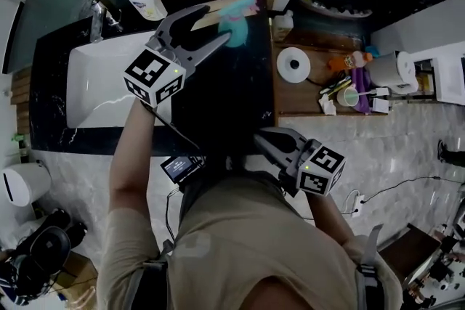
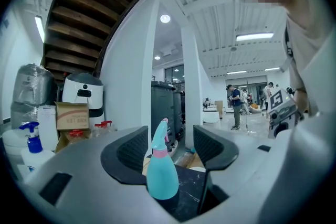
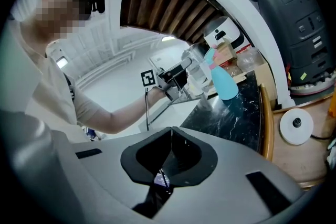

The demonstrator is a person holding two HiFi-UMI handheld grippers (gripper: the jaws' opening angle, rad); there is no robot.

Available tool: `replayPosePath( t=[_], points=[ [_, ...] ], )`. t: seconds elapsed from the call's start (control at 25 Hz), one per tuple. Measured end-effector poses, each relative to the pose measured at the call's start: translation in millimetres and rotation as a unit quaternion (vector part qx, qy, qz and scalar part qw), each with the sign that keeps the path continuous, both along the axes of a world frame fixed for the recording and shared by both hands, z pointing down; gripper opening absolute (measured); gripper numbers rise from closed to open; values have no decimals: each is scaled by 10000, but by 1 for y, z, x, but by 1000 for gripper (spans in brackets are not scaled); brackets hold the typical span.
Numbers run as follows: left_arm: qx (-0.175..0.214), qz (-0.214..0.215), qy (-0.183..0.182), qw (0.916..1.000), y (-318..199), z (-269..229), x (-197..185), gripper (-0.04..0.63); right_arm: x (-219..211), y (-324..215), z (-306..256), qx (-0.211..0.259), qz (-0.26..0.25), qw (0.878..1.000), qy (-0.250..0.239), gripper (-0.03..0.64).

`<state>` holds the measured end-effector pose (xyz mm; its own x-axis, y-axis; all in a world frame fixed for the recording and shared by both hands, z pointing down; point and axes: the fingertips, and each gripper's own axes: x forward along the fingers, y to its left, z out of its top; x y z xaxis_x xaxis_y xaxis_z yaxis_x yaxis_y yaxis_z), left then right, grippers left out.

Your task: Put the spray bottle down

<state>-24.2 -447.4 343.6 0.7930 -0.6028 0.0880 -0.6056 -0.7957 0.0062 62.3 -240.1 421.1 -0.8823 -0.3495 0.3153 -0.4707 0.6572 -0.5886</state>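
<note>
Nearest the lens, the person's beige shirt (image 1: 240,243) fills the bottom of the head view, with both bare forearms reaching up from it. Beyond it lies the black counter (image 1: 225,98), and the white sink (image 1: 87,83) is set into its left part. Just right of the sink, toward its far corner, the teal spray bottle (image 1: 234,29) stands upright on the counter, pink collar and nozzle on top. The left gripper (image 1: 218,23) is held level over the sink's right rim and points at the bottle. Its 2 jaws are spread wide, 1 on each side of the bottle. In the left gripper view neither pad presses on the plastic, so the bottle is released and stands on its own. The right gripper (image 1: 259,139) hangs right of the sink and nearer the person, over the counter's front edge, tilted slightly down. Its 2 jaws are clenched together with nothing between them. Behind the sink's far right corner stands a white bottle with a blue pump (image 1: 144,0), beside the chrome tap (image 1: 96,17). Farther right of the sink, past the counter's end, a white roll (image 1: 293,64) lies on a wooden shelf (image 1: 305,102).
</note>
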Motion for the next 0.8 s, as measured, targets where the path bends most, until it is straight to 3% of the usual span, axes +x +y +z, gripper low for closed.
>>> replayPosePath(
  t=[0.28, 0.56, 0.8],
  points=[
    [-33, -26, 20, 10000, 24, -8, -16, 270, -6, 3, -15, 190, -127, 9996, -173, 21],
    [35, -330, 196, 9993, 39, -17, -28, 233, -10, 14, -18, 270, -400, 9986, -198, 21],
    [96, -383, 76, 9992, 49, -20, -22, 212, -9, 18, -22, 294, -429, 9980, -346, 21]
  ],
)
